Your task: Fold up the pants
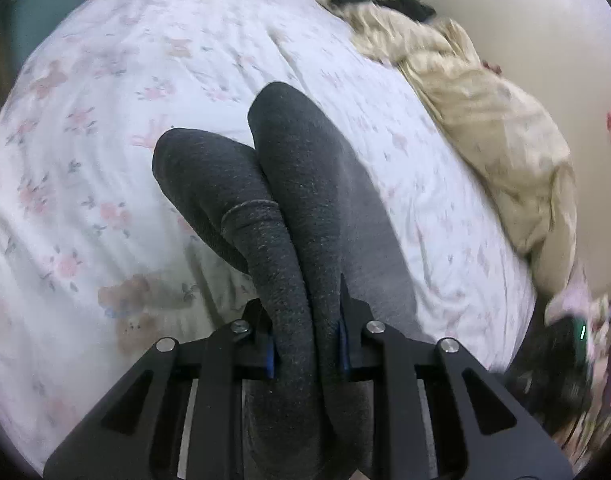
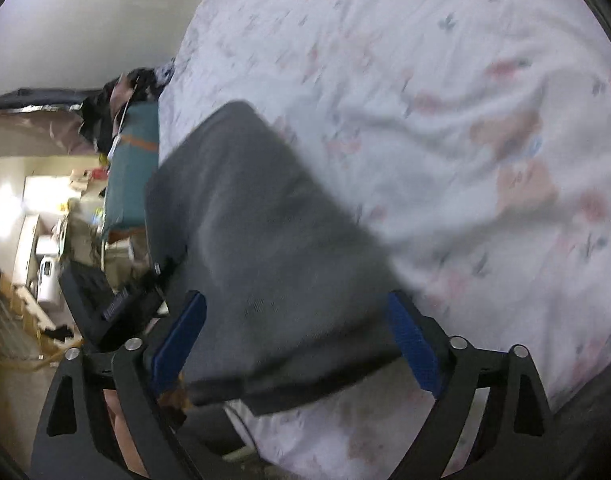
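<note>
Left hand-held gripper (image 1: 305, 344) clamped on bunched grey pants (image 1: 289, 168), lower centre, draped over floral bed (image 1: 105, 80). Right hand-held gripper (image 2: 297, 344) jaws wide, fabric btwn pads, not pinched. Soft, light, floppy knit; prob best grabbed at cuffs/waistband.

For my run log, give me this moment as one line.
stage: mid-fold | left gripper: shut on pants | right gripper: open, pants between jaws | surface: floral bedsheet

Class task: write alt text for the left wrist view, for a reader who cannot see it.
The left gripper is clamped on a bunched fold of dark grey pants, whose two legs trail away over a white floral bedsheet. A crumpled beige blanket lies along the bed's right edge by the wall.
</note>
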